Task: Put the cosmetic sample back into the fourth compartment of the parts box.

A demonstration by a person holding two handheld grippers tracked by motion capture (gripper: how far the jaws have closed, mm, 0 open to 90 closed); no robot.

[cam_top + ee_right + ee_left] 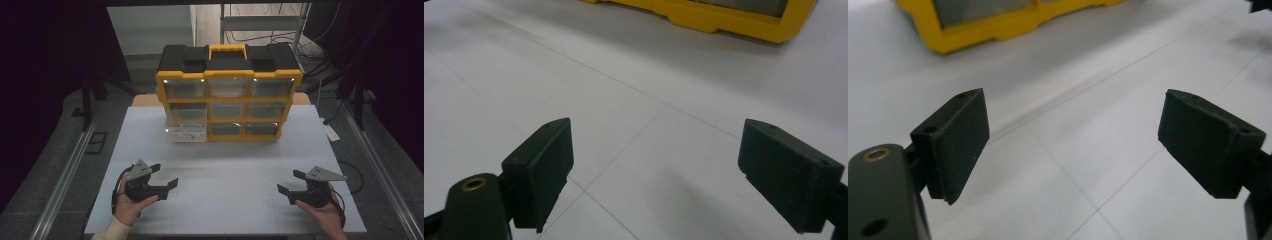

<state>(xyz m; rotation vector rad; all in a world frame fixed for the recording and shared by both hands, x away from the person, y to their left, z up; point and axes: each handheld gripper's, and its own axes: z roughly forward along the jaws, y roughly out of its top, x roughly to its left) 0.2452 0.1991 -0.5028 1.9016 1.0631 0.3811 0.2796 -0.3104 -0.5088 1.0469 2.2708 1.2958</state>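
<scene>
Left gripper (164, 176) and right gripper (289, 181), both with jaws apart and nothing between them, sit low near the tabletop's (225, 170) front corners.

The yellow-and-black drawer organizer (229, 92) stands at the middle of the far edge, well apart from both grippers, its handle on top. It has nine clear drawers in three rows; the bottom-left drawer (186, 133) is pulled out. Their contents cannot be told.

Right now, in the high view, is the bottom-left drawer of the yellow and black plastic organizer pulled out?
Yes: the bottom-left clear drawer juts forward from the yellow and black plastic organizer, past its neighbours.
</scene>
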